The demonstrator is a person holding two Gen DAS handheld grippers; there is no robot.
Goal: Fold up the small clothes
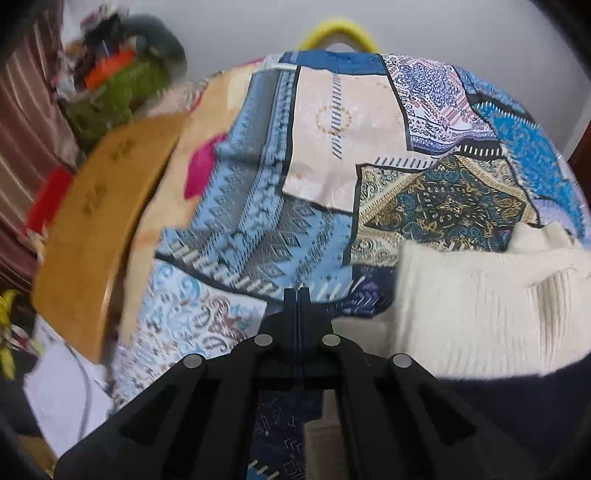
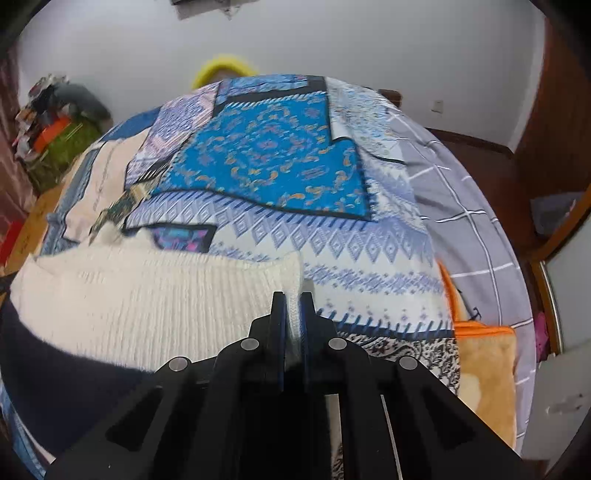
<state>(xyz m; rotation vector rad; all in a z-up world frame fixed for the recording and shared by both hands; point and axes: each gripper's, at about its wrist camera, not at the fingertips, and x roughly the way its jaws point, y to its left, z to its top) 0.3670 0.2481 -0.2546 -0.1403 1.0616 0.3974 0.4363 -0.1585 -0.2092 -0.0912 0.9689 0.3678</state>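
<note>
A cream ribbed knit garment (image 2: 147, 295) with a dark navy part (image 2: 66, 384) lies on a patchwork bedspread (image 2: 266, 155). My right gripper (image 2: 292, 306) is shut on the garment's right edge, with knit pinched between the fingers. In the left wrist view the same cream knit (image 1: 480, 306) lies to the right, with its navy part (image 1: 517, 406) below it. My left gripper (image 1: 297, 295) is shut with nothing visible between its fingers, over the bedspread (image 1: 258, 221), left of the knit.
An orange-edged tan blanket (image 2: 484, 369) and a grey checked sheet (image 2: 472, 206) lie at the right. A wooden board (image 1: 99, 229) stands at the bed's left. Cluttered bags (image 1: 114, 81) sit at the far left. A yellow ring (image 1: 332, 29) is beyond the bed.
</note>
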